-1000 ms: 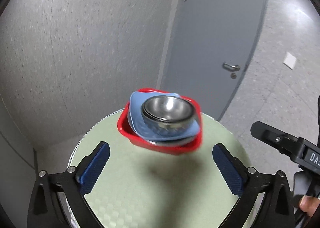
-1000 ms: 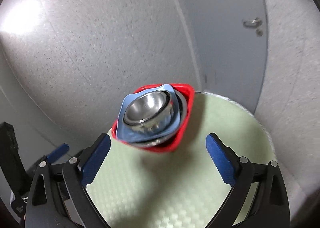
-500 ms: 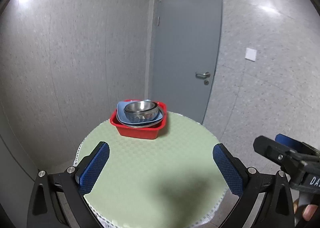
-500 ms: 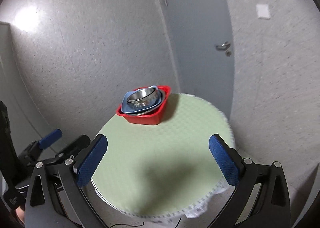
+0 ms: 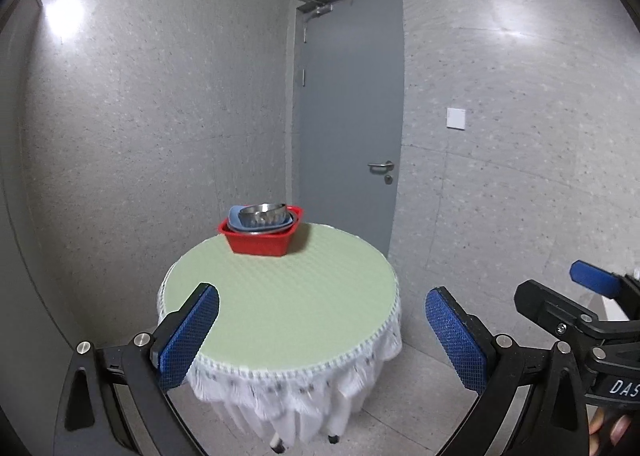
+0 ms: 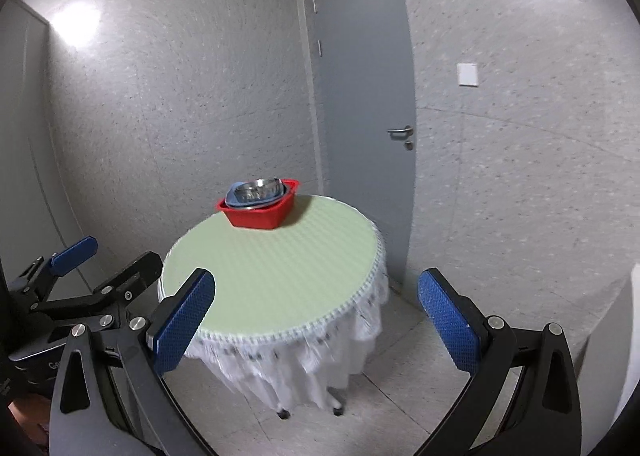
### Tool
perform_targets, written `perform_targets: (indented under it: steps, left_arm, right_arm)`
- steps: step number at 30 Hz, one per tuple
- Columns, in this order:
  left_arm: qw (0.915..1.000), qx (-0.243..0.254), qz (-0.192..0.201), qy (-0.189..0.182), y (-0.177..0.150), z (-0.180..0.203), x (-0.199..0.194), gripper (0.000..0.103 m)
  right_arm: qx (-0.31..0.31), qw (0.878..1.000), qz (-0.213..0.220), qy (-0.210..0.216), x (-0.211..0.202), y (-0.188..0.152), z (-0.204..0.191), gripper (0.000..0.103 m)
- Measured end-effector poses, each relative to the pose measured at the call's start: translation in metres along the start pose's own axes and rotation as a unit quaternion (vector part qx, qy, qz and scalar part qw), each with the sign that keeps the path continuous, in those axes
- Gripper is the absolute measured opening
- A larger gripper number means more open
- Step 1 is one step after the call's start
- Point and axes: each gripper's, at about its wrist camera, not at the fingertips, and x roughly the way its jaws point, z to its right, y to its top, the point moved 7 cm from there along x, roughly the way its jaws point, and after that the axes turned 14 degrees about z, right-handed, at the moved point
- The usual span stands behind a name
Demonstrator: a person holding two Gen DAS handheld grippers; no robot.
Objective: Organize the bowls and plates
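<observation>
A red square bowl [image 5: 260,243] [image 6: 258,214] stands at the far side of the round green table [image 5: 280,296] [image 6: 276,268]. Nested in it are a light blue dish [image 5: 235,215] [image 6: 232,195] and, on top, a steel bowl [image 5: 264,213] [image 6: 258,188]. My left gripper [image 5: 322,326] is open and empty, well back from the table's near edge. My right gripper [image 6: 316,314] is open and empty too, also held back from the table. Each gripper shows at the edge of the other's view: the right one [image 5: 576,300], the left one [image 6: 100,272].
A grey door [image 5: 348,115] with a handle [image 5: 380,165] is behind the table, in a corner of speckled grey walls. A white frilled cloth [image 5: 296,396] hangs from the table's rim. A white wall switch [image 5: 456,118] is right of the door. Tiled floor surrounds the table.
Both grippers have pulled far back and away from the stacked bowls, which now look small at the table's far side. The whole table and door have come into view.
</observation>
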Motion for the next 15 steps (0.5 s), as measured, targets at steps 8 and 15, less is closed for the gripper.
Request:
perform_targets:
  steps: [8,15]
  left_arm:
    - [0.9994,0.020,0.029,0.003,-0.033,0.048,-0.134,0.102]
    - [0.9980,0.036,0.051,0.010,-0.051,0.066,-0.214,0.102]
  right_arm:
    - [-0.012,0.999,0.033,-0.004,-0.107,-0.024,0.017,0.103]
    - [-0.012,0.999,0.048,-0.005,-0.169,-0.047,0.019,0.103]
